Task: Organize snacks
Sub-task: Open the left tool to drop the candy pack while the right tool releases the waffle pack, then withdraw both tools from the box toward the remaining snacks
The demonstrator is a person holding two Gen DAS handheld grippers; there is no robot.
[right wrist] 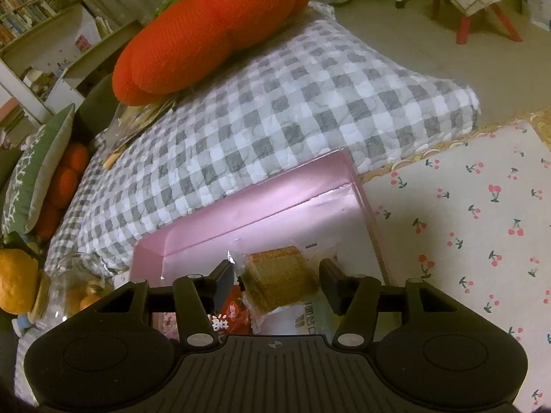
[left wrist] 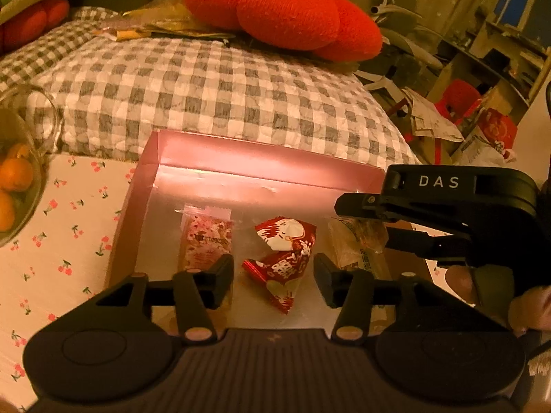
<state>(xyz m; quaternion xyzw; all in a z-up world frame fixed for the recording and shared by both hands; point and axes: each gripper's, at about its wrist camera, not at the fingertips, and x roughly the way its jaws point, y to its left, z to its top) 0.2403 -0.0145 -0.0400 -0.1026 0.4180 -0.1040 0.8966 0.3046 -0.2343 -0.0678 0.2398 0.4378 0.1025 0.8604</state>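
A shallow pink box [left wrist: 241, 153] sits on the cherry-print cloth. In it lie a pink-white wrapped snack [left wrist: 205, 241], two red-white packets [left wrist: 286, 235] [left wrist: 275, 275] and a clear-wrapped brown cake [left wrist: 358, 241]. My left gripper [left wrist: 273, 280] is open above the lower red packet, touching nothing. My right gripper [left wrist: 430, 203] comes in from the right over the cake. In the right wrist view, the right gripper [right wrist: 275, 277] is open with the cake [right wrist: 279, 278] between its fingers, apart from both; the pink box [right wrist: 241, 213] and a red packet [right wrist: 234, 313] show below.
A glass bowl of oranges [left wrist: 17, 179] stands left of the box. A grey checked cushion [left wrist: 213, 93] with an orange knitted pillow [left wrist: 282, 10] lies behind it. Cherry-print cloth [right wrist: 465, 213] extends right of the box. A red stool [right wrist: 475, 10] stands far back.
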